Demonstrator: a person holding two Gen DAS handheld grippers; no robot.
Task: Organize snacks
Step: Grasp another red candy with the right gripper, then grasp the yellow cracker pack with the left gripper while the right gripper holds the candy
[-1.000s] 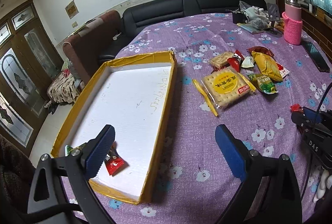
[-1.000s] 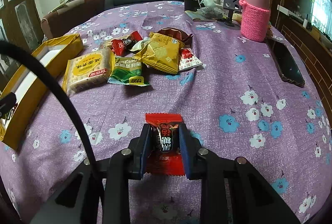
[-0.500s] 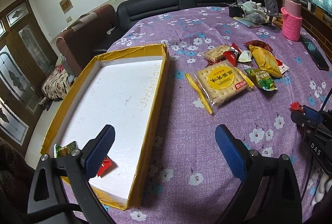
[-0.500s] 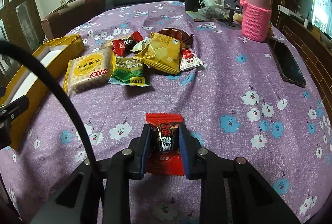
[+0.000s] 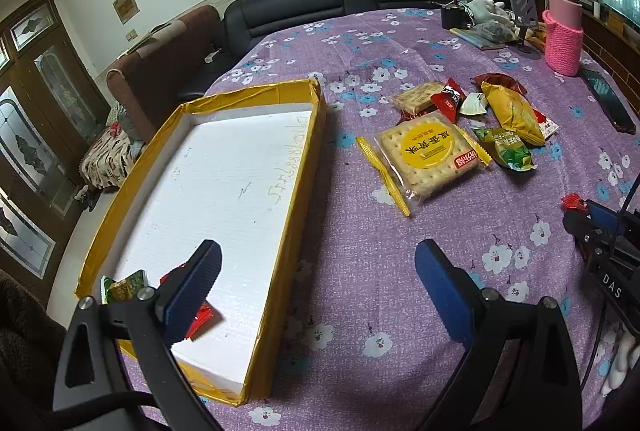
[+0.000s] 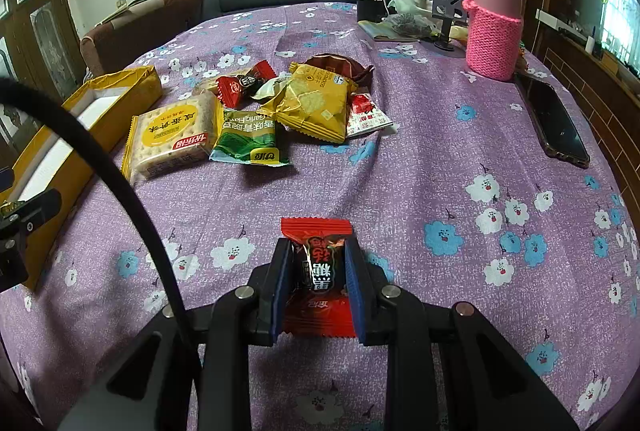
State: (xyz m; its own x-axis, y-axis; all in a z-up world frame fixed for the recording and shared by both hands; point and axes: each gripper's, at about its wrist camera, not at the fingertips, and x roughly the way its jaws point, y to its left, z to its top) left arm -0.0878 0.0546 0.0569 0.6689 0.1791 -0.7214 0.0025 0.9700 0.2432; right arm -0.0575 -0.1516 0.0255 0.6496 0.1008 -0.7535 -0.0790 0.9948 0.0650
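Observation:
My right gripper point(image 6: 318, 267) is shut on a red candy packet point(image 6: 318, 265) just above the purple flowered tablecloth. My left gripper point(image 5: 318, 271) stands open over the near right edge of a yellow-rimmed white tray point(image 5: 296, 167), nothing between its pads. In the tray's near corner lie a small green packet point(image 5: 122, 285) and a red packet point(image 5: 200, 315), partly hidden by my left finger. A pile of snacks sits mid-table: a cracker pack point(image 5: 430, 155), a green garlic pack point(image 6: 250, 141), a yellow pack point(image 6: 314, 103) and small red candies point(image 6: 244, 83).
A pink knitted-sleeve flask point(image 6: 496, 19) and clutter stand at the table's far right. A dark phone point(image 6: 554, 119) lies near the right edge. A black cable point(image 6: 120, 183) arcs across the right wrist view. Sofas sit beyond the table.
The left gripper's view has shifted slightly, so the tray sits further right and nearer in frame. The right gripper keeps still with the red packet held.

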